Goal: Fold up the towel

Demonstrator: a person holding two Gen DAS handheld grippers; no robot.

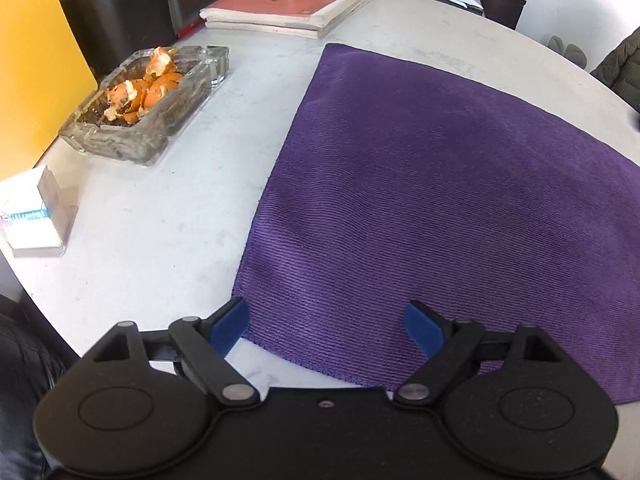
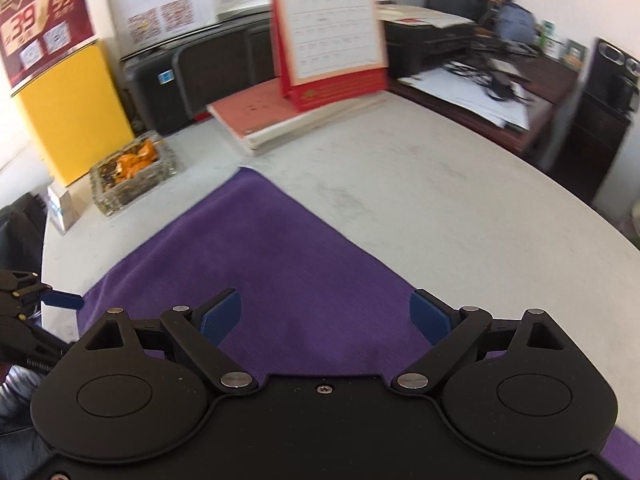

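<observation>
Jaws apart on both: left gripper (image 1: 326, 322) over the towel's near left corner, one blue pad beside the hem, the other over cloth; right gripper (image 2: 325, 318) over the towel's near right part, holding nothing.

Towel (image 1: 440, 184): purple, ribbed, spread flat in one layer near the table's front edge.

Table (image 1: 160, 216): pale, rounded rim, faintly marbled.

Ashtray (image 1: 148, 100): glass, left of the towel and apart from it, filled with orange peel (image 1: 154, 84).

Box (image 1: 34, 216): small, white, at the left rim, near the ashtray.

Books (image 1: 292, 8): flat stack, red cover on top, at the far edge, bearing a red calendar (image 2: 332, 28).

Room: yellow panel (image 2: 76, 108) at left, black cabinet (image 2: 208, 68) behind the table, dark desk (image 2: 500, 80) with papers and cables at far right.

Right wrist view only: calendar's full page, posters (image 2: 40, 16) on the wall, desk clutter, left gripper's blue tip at the towel's left corner. Slightly blurred.

Left wrist view only: peel and ashtray in detail, a dark quilted garment (image 1: 624, 68) past the right rim.
</observation>
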